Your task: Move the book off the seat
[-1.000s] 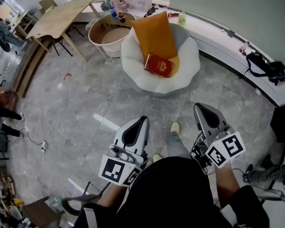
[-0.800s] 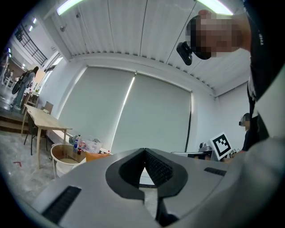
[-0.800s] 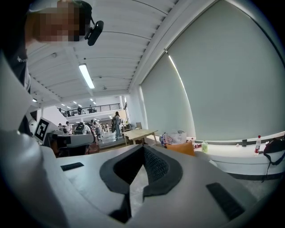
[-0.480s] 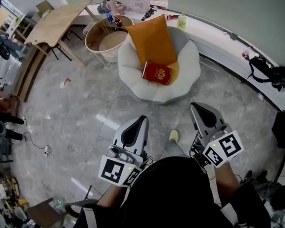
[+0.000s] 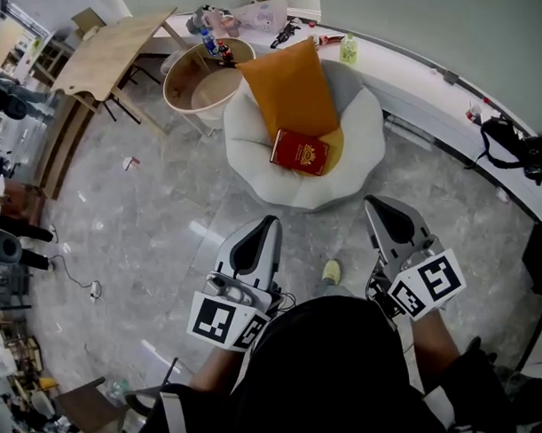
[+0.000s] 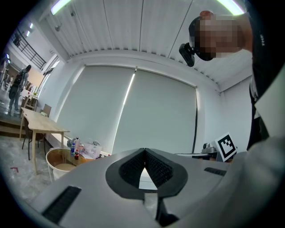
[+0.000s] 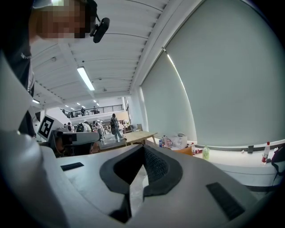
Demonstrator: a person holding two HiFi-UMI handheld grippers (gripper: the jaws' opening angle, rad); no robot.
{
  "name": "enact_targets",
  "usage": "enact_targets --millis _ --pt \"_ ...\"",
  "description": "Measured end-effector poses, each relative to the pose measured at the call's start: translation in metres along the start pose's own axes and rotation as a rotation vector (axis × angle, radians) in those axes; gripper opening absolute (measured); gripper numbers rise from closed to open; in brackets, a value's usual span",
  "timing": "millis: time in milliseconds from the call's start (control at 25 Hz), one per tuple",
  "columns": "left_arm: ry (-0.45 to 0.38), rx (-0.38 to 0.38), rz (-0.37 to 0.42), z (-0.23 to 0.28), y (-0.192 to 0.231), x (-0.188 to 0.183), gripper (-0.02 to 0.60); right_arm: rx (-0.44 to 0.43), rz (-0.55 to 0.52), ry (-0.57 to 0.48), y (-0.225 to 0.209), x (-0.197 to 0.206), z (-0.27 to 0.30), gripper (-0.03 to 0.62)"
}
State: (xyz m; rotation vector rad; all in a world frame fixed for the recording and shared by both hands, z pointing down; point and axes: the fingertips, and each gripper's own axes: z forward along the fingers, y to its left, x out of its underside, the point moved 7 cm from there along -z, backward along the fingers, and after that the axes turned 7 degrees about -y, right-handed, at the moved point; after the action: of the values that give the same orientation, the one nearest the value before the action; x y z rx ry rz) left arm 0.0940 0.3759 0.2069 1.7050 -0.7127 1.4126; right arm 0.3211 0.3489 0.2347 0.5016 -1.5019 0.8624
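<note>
Book: the red book [image 5: 300, 151], with a gold emblem on its cover, lies flat on the seat [image 5: 358, 155], a round white padded chair. It sits on the near half of the seat and touches the lower end of the orange cushion [image 5: 289, 86].

Cushion: it leans back toward the seat's 12 o'clock rim.

Left gripper: your left gripper [image 5: 269, 223] is clenched. In the left gripper view its ribbed pads [image 6: 156, 167] meet at the tip with nothing between them.

Right gripper: your right gripper [image 5: 377, 204] is also clenched and empty. In the right gripper view its tips are together.

Book vs left gripper: in the head view the book is at about 12 o'clock from the tip, well apart, with bare marble floor [image 5: 147, 215] between.

Book vs right gripper: the book is at about 10 to 11 o'clock from the tip, well apart, with no contact.

Your stance: both grippers are held out low in front of you, and one shoe [image 5: 331, 272] shows between them.

Surroundings: a round wooden tub table [image 5: 204, 76] stands at the seat's 10 o'clock, just beside it. A green bottle [image 5: 348, 49] stands on the white ledge [image 5: 426, 81] behind the seat.
</note>
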Motion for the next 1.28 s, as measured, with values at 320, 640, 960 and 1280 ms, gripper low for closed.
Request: enact_targets --millis 320,640,960,1280 --pt "-0.004 -0.03 0.023 0.033 0.003 -0.001 0.011 -0.005 0.01 -0.01 -0.037 -0.006 0.007 0.009" --pt "0.0 -0.055 0.045 0.047 0.001 -0.001 0.011 -0.008 0.022 -0.025 -0.063 -0.008 0.01 0.009" --pt "-0.005 -0.051 0.073 0.049 -0.003 -0.003 0.011 -0.006 0.041 -0.039 -0.066 -0.003 0.008 0.009" --pt "-0.013 -0.042 0.062 0.058 0.011 -0.001 0.011 -0.007 0.034 -0.038 -0.068 -0.004 0.025 0.009"
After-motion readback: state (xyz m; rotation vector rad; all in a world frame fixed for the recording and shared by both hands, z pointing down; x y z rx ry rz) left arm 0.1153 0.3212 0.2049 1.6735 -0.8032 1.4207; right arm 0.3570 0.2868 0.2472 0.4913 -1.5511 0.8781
